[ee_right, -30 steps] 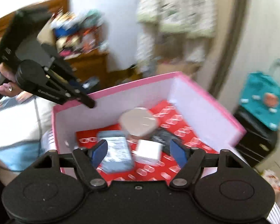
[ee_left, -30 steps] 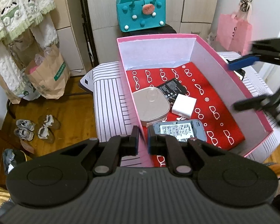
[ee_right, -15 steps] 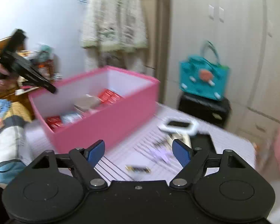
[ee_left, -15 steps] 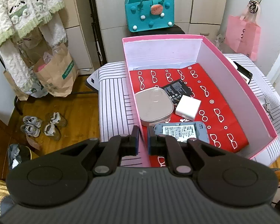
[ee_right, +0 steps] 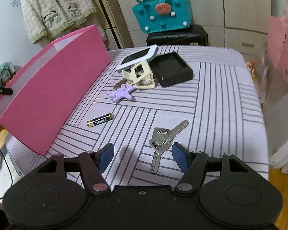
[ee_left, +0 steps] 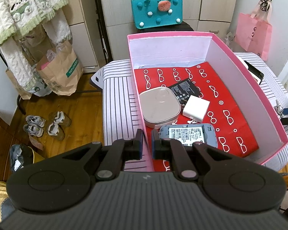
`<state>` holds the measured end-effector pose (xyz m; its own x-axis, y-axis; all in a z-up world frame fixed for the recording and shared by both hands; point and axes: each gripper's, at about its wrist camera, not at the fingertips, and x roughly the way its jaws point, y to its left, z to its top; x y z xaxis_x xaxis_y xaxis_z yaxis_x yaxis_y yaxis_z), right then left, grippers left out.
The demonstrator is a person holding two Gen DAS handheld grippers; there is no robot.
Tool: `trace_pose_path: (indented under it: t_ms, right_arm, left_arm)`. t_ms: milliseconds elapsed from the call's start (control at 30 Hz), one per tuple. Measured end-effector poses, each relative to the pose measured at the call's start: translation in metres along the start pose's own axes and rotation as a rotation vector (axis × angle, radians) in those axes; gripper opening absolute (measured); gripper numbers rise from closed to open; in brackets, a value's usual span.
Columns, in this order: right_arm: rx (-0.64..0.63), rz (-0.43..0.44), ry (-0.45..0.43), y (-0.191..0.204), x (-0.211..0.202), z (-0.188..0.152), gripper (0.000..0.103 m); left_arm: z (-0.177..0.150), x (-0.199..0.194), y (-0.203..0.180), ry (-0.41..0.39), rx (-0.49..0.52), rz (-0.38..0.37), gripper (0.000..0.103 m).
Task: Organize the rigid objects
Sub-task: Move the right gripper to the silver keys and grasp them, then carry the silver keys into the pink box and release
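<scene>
Keys (ee_right: 162, 141) on a ring lie flat on the striped cover, just ahead of my right gripper (ee_right: 142, 158); its jaws have just been closing in but stand apart, nothing between the pads, presumably sizing for a pickup. My left gripper (ee_left: 147, 143) is clamped on the near wall of the pink box (ee_left: 245, 76), likely steadying it. Farther off lie a battery (ee_right: 99, 120), purple starfish (ee_right: 122, 94) and black tray (ee_right: 171, 69), all outside the box.
</scene>
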<state>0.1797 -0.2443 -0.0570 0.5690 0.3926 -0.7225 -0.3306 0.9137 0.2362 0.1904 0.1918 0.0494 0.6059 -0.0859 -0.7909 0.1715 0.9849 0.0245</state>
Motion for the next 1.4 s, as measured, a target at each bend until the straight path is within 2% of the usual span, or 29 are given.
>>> trace_pose_path:
  t_ms: [133, 200, 333, 533, 567, 667, 800, 933, 1100, 1400]
  right_arm:
    - [-0.116, -0.075, -0.007, 0.014, 0.004, 0.0, 0.07]
    - [-0.136, -0.108, -0.002, 0.017, 0.007, 0.003, 0.062]
    - [-0.113, -0.132, -0.008, 0.009, 0.005, 0.01, 0.03]
    - [-0.067, -0.085, -0.008, 0.004, 0.005, 0.018, 0.029]
    - [-0.05, -0.062, -0.001, 0.003, 0.005, 0.02, 0.029]
    - [0.059, 0.085, 0.033, -0.003, 0.004, 0.028, 0.029]
    - [0.107, 0.17, 0.053, 0.001, 0.004, 0.041, 0.029]
    - [0.083, 0.204, 0.059, 0.017, 0.004, 0.055, 0.029]
    - [0.13, 0.342, 0.07, 0.028, 0.001, 0.075, 0.029]
    - [0.007, 0.381, -0.001, 0.075, -0.029, 0.12, 0.029]
  left_arm:
    - [0.0, 0.002, 0.0, 0.015, 0.003, 0.006, 0.008]
    - [-0.001, 0.005, 0.0, 0.032, 0.009, 0.004, 0.008]
    - [-0.003, 0.006, -0.003, 0.041, 0.025, 0.011, 0.008]
    - [-0.003, 0.004, -0.004, 0.041, 0.033, 0.015, 0.008]
    - [-0.003, 0.005, -0.004, 0.044, 0.037, 0.016, 0.008]
    - [0.0, 0.006, -0.003, 0.069, 0.034, 0.01, 0.008]
    - [0.001, 0.004, -0.008, 0.062, 0.061, 0.028, 0.008]
    - [0.003, 0.001, -0.007, 0.045, 0.07, 0.028, 0.007]
    - [0.003, -0.001, -0.005, 0.041, 0.082, 0.016, 0.007]
    - [0.001, -0.002, -0.006, 0.035, 0.09, 0.01, 0.007]
